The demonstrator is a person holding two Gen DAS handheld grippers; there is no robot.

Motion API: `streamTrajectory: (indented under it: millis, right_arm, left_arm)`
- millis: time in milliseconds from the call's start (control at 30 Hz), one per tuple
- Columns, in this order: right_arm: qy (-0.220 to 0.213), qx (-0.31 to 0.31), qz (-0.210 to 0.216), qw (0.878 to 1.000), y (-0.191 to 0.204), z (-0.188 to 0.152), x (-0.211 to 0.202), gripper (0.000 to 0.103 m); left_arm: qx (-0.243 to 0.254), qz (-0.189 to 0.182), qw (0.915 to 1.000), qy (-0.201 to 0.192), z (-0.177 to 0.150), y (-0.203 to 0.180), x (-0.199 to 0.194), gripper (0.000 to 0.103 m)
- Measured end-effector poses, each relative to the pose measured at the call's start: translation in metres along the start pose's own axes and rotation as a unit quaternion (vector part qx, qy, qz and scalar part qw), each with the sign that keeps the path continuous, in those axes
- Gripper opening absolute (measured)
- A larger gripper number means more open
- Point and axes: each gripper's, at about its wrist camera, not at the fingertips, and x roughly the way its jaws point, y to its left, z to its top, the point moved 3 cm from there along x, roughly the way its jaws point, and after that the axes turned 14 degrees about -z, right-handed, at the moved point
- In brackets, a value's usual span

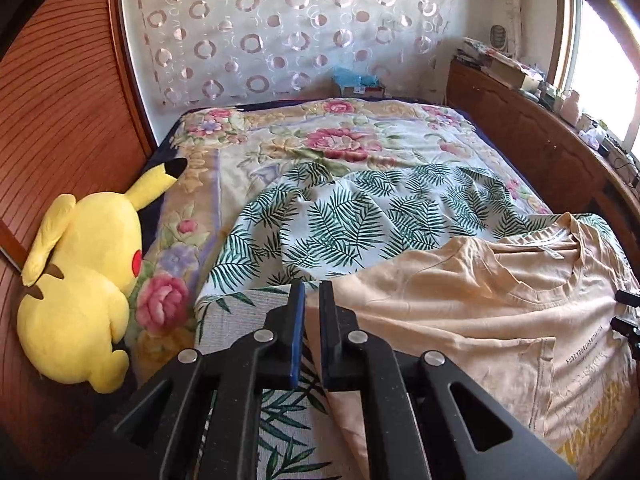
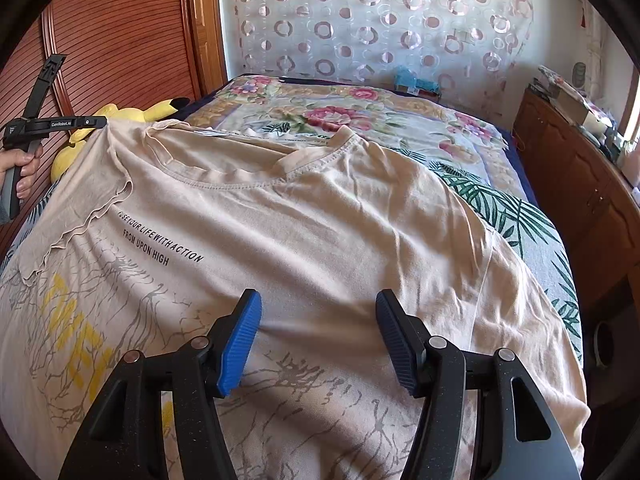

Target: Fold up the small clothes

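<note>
A peach T-shirt (image 1: 460, 300) with black lettering and a yellow print lies spread on the bed, neck hole toward the far side. My left gripper (image 1: 312, 286) is shut on the shirt's left sleeve edge, with fabric pinched between its blue pads. In the right wrist view, the left gripper (image 2: 102, 121) holds that corner of the T-shirt (image 2: 320, 220) lifted, and a hand (image 2: 24, 168) grips its handle. My right gripper (image 2: 318, 300) hovers open over the shirt's right side with nothing between its fingers. It shows at the edge of the left wrist view as the right gripper (image 1: 626, 312).
Under the shirt lies a leaf-print sheet (image 1: 340, 216) over a floral blanket (image 1: 340, 136). A yellow plush toy (image 1: 80, 280) rests at the bed's left edge against a slatted wooden panel (image 1: 60, 120). A wooden cabinet (image 2: 580, 184) with clutter on top runs along the right.
</note>
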Motion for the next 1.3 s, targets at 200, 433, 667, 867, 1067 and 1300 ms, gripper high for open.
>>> streamTrajectory:
  millis: [200, 433, 667, 867, 1067, 1300]
  right_arm:
    - [0.0, 0.0, 0.0, 1.0, 0.0, 0.0, 0.0, 0.062]
    - [0.0, -0.001, 0.0, 1.0, -0.001, 0.0, 0.0, 0.063]
    - [0.0, -0.001, -0.002, 1.0, -0.004, -0.001, -0.001, 0.064]
    - [0.0, 0.003, -0.002, 1.0, -0.009, -0.001, -0.002, 0.065]
    - [-0.024, 0.042, 0.004, 0.999, -0.032, -0.009, -0.032, 0.065]
    - [-0.029, 0.078, -0.06, 0.995, -0.097, -0.043, -0.064, 0.065]
  left_arm:
    - [0.031, -0.021, 0.9986, -0.037, -0.01, -0.024, -0.028, 0.049]
    - [0.067, -0.066, 0.9941, -0.054, -0.029, -0.071, -0.048, 0.09]
    - [0.072, -0.093, 0.9929, -0.018, -0.055, -0.113, -0.041, 0.091]
    - [0.073, -0.109, 0.9914, -0.003, -0.071, -0.138, -0.041, 0.091]
    - [0.082, -0.119, 0.9895, 0.005, -0.083, -0.16, -0.039, 0.091]
    - [0.092, -0.128, 0.9867, 0.037, -0.097, -0.178, -0.018, 0.091]
